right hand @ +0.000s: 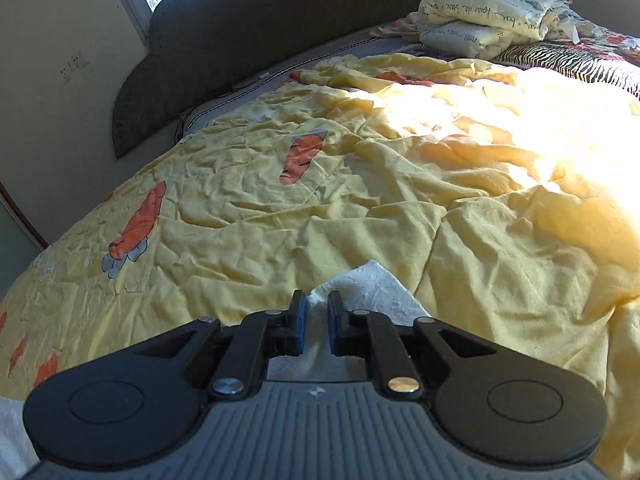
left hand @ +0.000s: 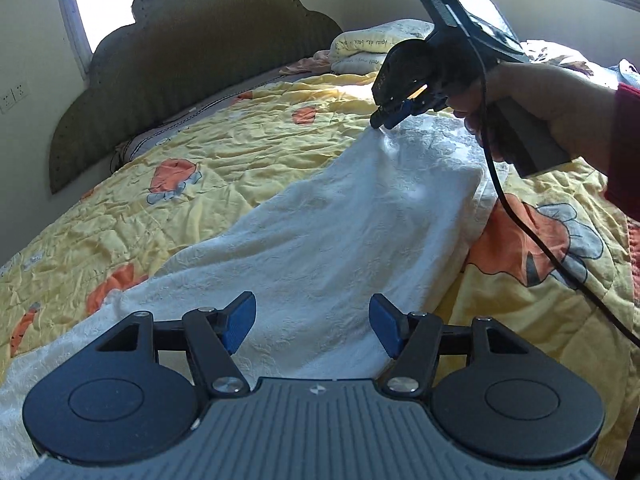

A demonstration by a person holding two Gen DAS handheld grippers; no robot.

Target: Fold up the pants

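White textured pants lie stretched across a yellow quilt, running from the near left to the far right in the left wrist view. My left gripper is open just above the near part of the pants, with nothing between its blue pads. My right gripper is at the far end, shut on a corner of the pants and lifting it slightly. In the right wrist view my right gripper has the white cloth pinched between its blue pads.
The yellow quilt with orange carrot prints covers the bed. A dark scalloped headboard stands at the back. Folded bedding and a zebra-print cloth lie at the far right. A black cable hangs from the right gripper.
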